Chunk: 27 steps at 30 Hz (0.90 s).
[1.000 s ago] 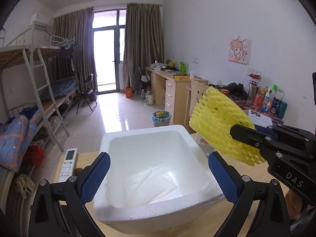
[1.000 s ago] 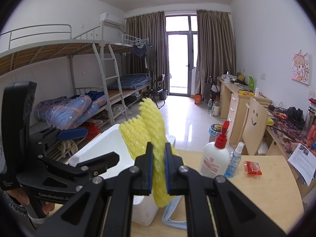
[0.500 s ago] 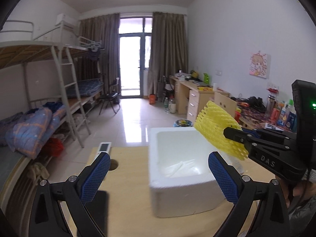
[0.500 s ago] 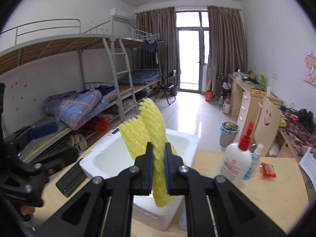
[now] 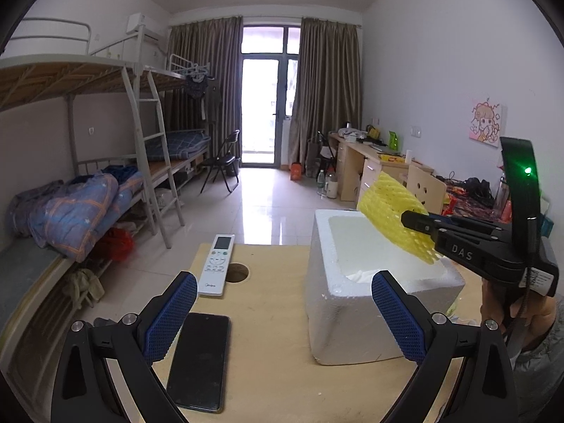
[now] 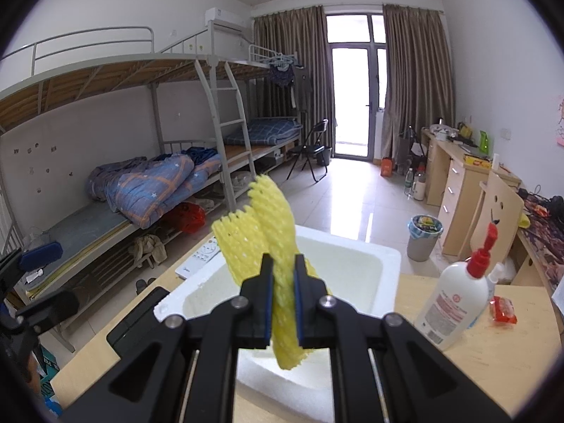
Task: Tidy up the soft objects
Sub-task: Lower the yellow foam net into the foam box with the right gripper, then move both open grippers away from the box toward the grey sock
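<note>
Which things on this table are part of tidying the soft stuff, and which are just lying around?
Part of the job:
yellow foam net, held by the right gripper
white foam box

Lying about:
remote control
phone
pump bottle
red packet

Net [image 6: 271, 232]: yellow, mesh
Box [image 5: 338, 317]: white
Pads [image 5: 396, 320]: blue, dotted
Phone [image 5: 199, 359]: black
Bottle [image 6: 454, 299]: white, red cap
Quilt [image 6: 148, 185]: blue, orange stripes

we see a dorm room with white walls [image 5: 423, 81] and a glossy tiled floor [image 5: 268, 204]. a metal bunk bed [image 6: 148, 162] lines one side, wooden desks [image 5: 366, 162] the other. brown curtains [image 5: 328, 91] frame a bright glass balcony door [image 5: 262, 105], beside a black folding chair [image 5: 222, 164].
</note>
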Each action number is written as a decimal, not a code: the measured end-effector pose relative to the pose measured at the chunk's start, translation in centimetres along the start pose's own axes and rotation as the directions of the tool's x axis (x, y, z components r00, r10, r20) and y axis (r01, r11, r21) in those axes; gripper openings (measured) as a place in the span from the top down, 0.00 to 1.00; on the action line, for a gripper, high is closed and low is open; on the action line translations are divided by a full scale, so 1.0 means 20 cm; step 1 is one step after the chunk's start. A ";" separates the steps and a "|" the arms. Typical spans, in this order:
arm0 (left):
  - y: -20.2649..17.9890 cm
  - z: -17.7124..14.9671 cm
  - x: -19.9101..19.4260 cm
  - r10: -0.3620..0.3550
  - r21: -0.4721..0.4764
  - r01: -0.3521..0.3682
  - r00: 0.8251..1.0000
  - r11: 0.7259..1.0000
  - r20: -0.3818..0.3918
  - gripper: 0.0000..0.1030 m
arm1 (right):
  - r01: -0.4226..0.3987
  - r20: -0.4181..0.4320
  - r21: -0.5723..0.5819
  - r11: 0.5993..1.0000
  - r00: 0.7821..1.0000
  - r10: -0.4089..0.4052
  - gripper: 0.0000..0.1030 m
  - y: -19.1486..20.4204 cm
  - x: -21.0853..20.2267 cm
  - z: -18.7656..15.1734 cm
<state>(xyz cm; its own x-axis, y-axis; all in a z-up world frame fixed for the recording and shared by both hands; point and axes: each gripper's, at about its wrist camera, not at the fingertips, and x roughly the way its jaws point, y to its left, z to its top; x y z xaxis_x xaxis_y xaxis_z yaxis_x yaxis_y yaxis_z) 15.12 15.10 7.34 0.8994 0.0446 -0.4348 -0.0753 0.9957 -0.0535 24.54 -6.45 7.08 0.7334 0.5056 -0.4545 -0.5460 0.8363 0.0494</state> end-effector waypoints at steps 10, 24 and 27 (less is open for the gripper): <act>0.00 0.00 -0.01 -0.016 -0.001 0.016 1.000 1.000 0.009 0.03 | -0.004 -0.047 0.039 0.999 0.999 0.006 0.28 -0.05 0.05 -0.03; 0.15 -0.13 -0.24 0.124 0.010 -0.124 0.992 0.992 -0.009 0.03 | -0.008 -0.027 0.017 1.000 1.000 0.009 0.26 -0.03 -0.10 -0.02; 0.21 -0.18 -0.35 0.201 0.026 -0.201 0.979 0.979 -0.017 0.03 | -0.019 -0.014 0.017 1.000 1.000 0.019 0.26 -0.02 -0.15 -0.03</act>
<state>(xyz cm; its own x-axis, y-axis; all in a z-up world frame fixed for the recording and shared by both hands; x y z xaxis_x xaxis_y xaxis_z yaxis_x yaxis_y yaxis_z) 7.00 18.67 6.83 0.8585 0.2428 -0.4516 -0.2430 0.9682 0.0586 22.27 -8.42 7.91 0.7171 0.5183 -0.4659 -0.5525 0.8303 0.0733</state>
